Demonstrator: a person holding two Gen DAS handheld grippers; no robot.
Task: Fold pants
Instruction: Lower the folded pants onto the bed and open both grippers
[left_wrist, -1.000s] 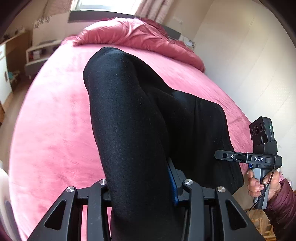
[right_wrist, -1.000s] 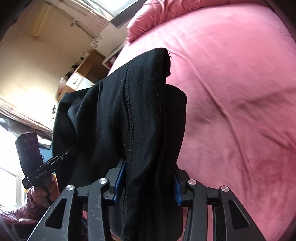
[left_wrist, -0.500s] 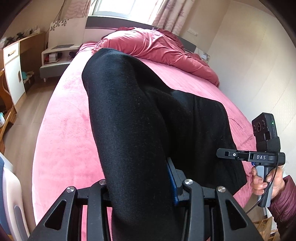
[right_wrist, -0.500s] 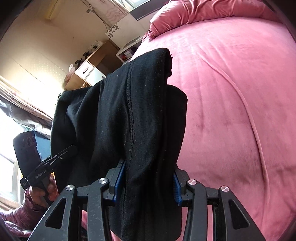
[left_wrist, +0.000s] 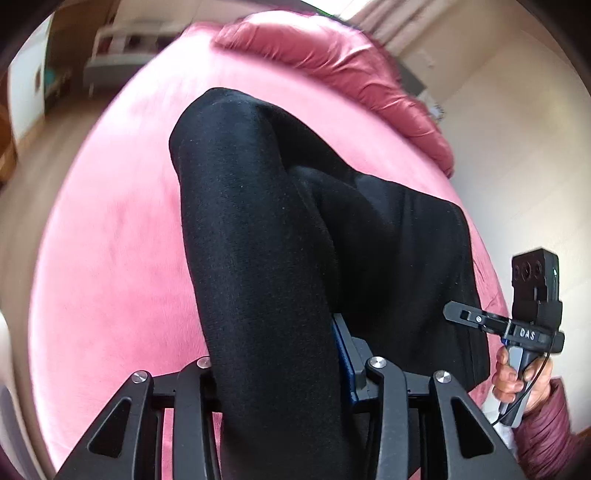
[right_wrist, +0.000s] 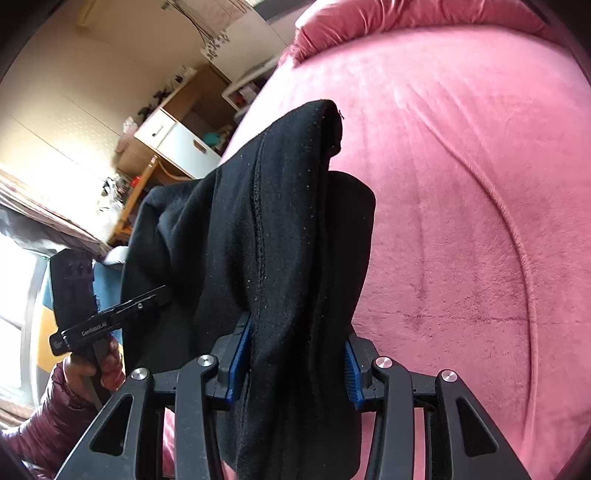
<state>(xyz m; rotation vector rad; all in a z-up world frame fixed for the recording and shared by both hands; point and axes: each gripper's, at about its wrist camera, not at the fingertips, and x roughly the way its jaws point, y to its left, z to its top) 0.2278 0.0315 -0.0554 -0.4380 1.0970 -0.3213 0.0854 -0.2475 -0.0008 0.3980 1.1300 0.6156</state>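
Left gripper (left_wrist: 280, 373) and right gripper (right_wrist: 291, 365), both clamped on black pants (left_wrist: 258, 258); cloth spans between them, bed (right_wrist: 461, 221) toward 12 o'clock

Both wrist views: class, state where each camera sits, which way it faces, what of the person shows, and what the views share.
Left wrist: behind the left tongs, facing along them across the bed toward the blanket; the right hand shows.
Right wrist: behind the right tongs, facing over the bed toward the cabinet; the left hand shows.
Shared: the black pants, clamped by both.
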